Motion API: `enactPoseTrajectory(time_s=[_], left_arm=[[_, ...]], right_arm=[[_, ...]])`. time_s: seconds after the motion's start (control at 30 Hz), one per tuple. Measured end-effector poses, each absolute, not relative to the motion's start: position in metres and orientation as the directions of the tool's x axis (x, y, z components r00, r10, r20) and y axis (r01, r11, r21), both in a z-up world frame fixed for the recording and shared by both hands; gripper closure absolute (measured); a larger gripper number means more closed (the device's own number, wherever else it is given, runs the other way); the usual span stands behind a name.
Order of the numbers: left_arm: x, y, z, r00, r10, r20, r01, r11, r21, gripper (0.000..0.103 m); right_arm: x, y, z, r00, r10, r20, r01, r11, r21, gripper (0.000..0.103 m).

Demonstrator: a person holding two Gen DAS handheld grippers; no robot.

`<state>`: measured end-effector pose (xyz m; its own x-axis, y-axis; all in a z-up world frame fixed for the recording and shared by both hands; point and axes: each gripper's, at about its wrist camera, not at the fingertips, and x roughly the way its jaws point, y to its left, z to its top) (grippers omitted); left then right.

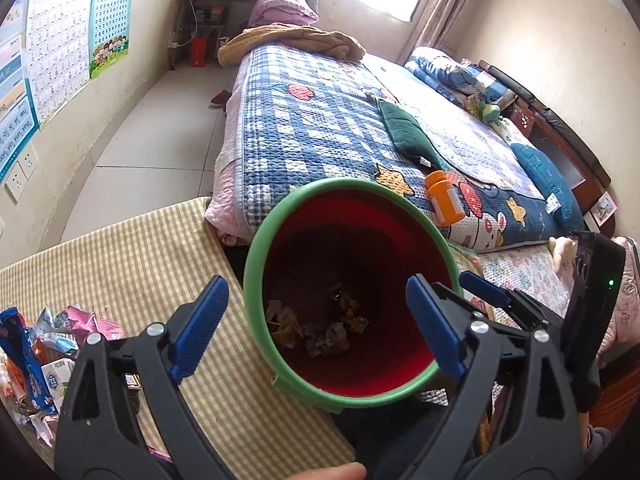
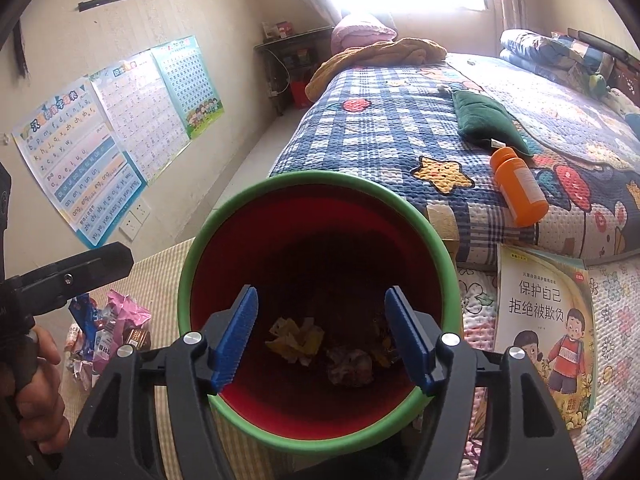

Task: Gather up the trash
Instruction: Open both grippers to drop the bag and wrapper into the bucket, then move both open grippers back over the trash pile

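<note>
Both grippers, left (image 1: 316, 328) n right (image 2: 322, 336), fingers released, empty over the red green-rimmed bin (image 2: 320, 184). Risk: next grab scatters the crinkly snack-wrapper pile (image 2: 108, 332) off the desk.

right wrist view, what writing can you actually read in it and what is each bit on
"保护自己 拒绝被欺负": cover of the children's book beside the bin.
"b p m f d t n l", "an en in un ün", "ang eng ing ong": pinyin poster on the wall.
Grid charts: print too small.
Orange bottle label: blurred.
Wrappers on the checked cloth: unreadable.
</note>
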<state>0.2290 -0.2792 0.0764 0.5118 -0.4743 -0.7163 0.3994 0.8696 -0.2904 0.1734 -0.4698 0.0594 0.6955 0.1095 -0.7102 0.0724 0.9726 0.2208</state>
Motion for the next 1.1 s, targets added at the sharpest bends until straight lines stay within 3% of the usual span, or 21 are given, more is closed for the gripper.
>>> enactPoseTrajectory(time_s=[0.1,0.3,1.1], left_arm=[[0.222,-0.263,0.082,0.536,-0.456,-0.710,0.370,0.883,-0.288,0.006],[0.201,-0.227,0.089,0.559,-0.427,-0.711,0.326,0.902,-0.285,0.005],[0.111,-0.014,0.082,0.661,-0.242,-0.711,0.003,0.948,-0.320,0.005]], right_arm=[[0.168,-0.460,0.069,0.704,0.112,-0.702,0.061,0.974,0.217,0.025],[0.155,-0.433,0.084,0.708,0.123,-0.696,0.024,0.980,0.198,0.014],[0.131,-0.263,0.086,0.642,0.262,-0.720,-0.228,0.963,0.147,0.011]])
